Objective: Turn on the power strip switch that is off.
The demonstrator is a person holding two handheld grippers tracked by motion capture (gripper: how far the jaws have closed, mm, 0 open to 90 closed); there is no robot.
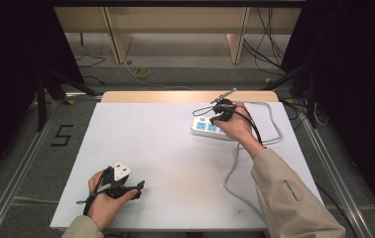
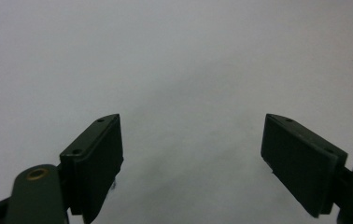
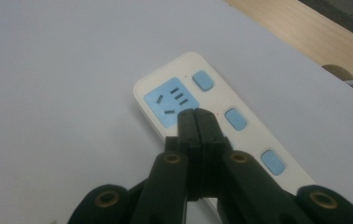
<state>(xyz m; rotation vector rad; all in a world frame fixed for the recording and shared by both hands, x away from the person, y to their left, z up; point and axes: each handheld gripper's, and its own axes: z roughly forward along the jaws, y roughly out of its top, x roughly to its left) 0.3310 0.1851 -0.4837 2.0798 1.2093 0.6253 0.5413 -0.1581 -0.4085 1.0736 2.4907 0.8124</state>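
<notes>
My right gripper (image 3: 196, 113) has its jaws pressed together with nothing between them, and their tips sit over the power strip (image 3: 221, 126), just at the near edge of the end socket (image 3: 171, 101). The three blue switch buttons run along the strip to the right of my jaws, the closest being the middle button (image 3: 236, 119); I judge I am lining up to press one, and I cannot tell whether any has been pressed yet. My left gripper (image 1: 121, 186) rests well apart near my side of the table (image 1: 165, 163), jaws spread wide and empty. So the pressing itself seems still ahead.
</notes>
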